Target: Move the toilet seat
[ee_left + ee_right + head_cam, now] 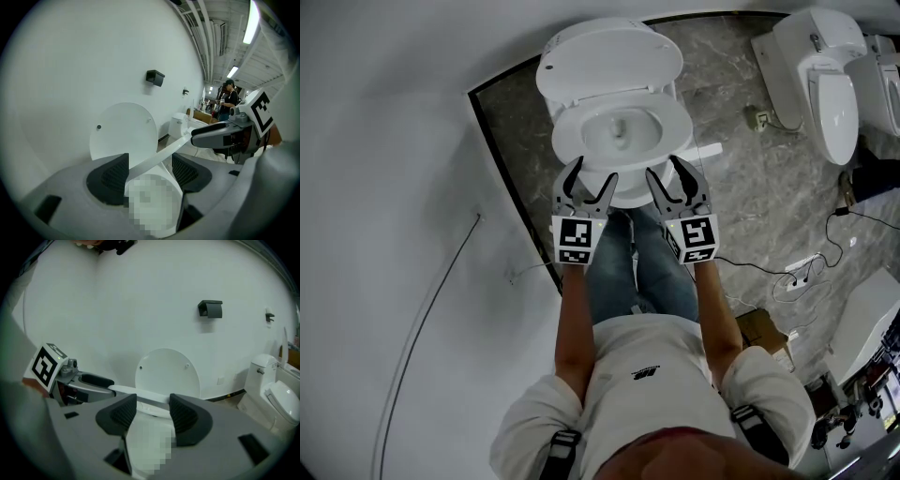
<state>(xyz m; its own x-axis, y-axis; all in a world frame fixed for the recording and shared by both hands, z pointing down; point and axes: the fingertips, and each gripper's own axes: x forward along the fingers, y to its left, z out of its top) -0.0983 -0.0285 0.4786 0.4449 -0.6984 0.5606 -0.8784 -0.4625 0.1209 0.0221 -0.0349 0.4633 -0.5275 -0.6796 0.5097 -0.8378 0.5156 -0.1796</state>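
A white toilet stands against the curved wall with its round lid (pixel 609 61) raised. The toilet seat (pixel 677 127) rings the bowl. Both grippers are at the seat's front edge, side by side. My left gripper (pixel 592 172) is open; in the left gripper view the seat's front rim (pixel 164 154) runs slanting between its jaws (pixel 150 168) and on to the right gripper (pixel 215 136). My right gripper (pixel 666 169) is open too, with the rim (pixel 140 393) crossing between its pads (pixel 153 411). I see no pad pressing on the rim.
The person's legs (pixel 637 272) stand right in front of the bowl. A second toilet (pixel 825 84) is at the far right. Cables and a power strip (pixel 802 272) lie on the marble floor, with a cardboard box (pixel 764 333) nearby. A black holder (pixel 210 309) hangs on the wall.
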